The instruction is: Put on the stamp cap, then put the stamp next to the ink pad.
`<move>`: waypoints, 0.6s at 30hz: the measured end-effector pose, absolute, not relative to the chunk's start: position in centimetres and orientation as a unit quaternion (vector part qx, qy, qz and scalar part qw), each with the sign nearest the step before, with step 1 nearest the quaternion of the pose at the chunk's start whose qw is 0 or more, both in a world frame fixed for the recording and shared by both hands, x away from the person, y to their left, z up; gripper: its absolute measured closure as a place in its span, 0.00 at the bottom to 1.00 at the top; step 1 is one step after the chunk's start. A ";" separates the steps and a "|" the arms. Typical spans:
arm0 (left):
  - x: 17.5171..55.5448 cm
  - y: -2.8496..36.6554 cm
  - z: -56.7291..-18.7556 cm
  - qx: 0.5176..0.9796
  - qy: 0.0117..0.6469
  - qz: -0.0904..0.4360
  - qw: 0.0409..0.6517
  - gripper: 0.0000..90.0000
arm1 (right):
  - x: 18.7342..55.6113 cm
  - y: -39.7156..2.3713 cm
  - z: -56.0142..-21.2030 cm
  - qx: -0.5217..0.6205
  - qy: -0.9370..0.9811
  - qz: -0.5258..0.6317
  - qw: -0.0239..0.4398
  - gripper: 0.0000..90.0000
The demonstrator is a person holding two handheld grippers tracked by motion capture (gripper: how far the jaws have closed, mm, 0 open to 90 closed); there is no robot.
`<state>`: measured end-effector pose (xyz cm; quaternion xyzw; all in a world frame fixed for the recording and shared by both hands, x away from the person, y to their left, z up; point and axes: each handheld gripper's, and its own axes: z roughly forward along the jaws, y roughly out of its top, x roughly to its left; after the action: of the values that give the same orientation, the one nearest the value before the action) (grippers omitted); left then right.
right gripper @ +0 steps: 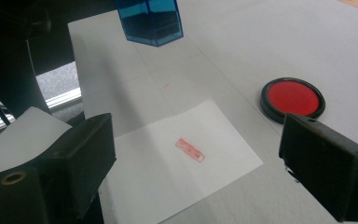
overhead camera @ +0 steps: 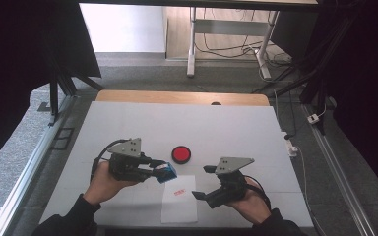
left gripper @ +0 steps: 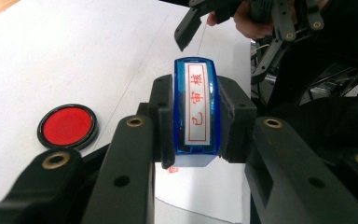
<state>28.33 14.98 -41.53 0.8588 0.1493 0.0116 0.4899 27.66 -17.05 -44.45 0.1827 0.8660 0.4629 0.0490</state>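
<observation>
The left gripper [overhead camera: 163, 170] grips a blue stamp [overhead camera: 167, 172]; the right gripper [overhead camera: 202, 182] is open, with nothing between its jaws; the round ink pad [overhead camera: 181, 154] holds red ink.

Left gripper [overhead camera: 163, 170] clamped tight, held above the table; right gripper [overhead camera: 201, 182] spread wide, nothing between.

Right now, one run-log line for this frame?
left claw: shut on blue plastic stamp, held above table | right claw: open, nothing between | white paper sheet: red imprint | round red ink pad: beside sheet
</observation>
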 end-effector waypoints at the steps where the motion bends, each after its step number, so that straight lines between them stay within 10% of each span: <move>1: 28.3 15.1 -41.5 0.859 0.152 0.013 0.489 0.78 | 27.6 -17.2 -44.4 0.186 0.866 0.462 0.050 0.11; 18: 28.8 16.1 -41.8 0.861 0.188 0.035 0.472 0.78 | 27.1 -20.6 -44.6 0.245 0.852 0.456 0.080 0.02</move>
<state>28.84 16.10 -41.80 0.8609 0.1877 0.0351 0.4716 27.06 -20.62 -44.62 0.2451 0.8517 0.4562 0.0799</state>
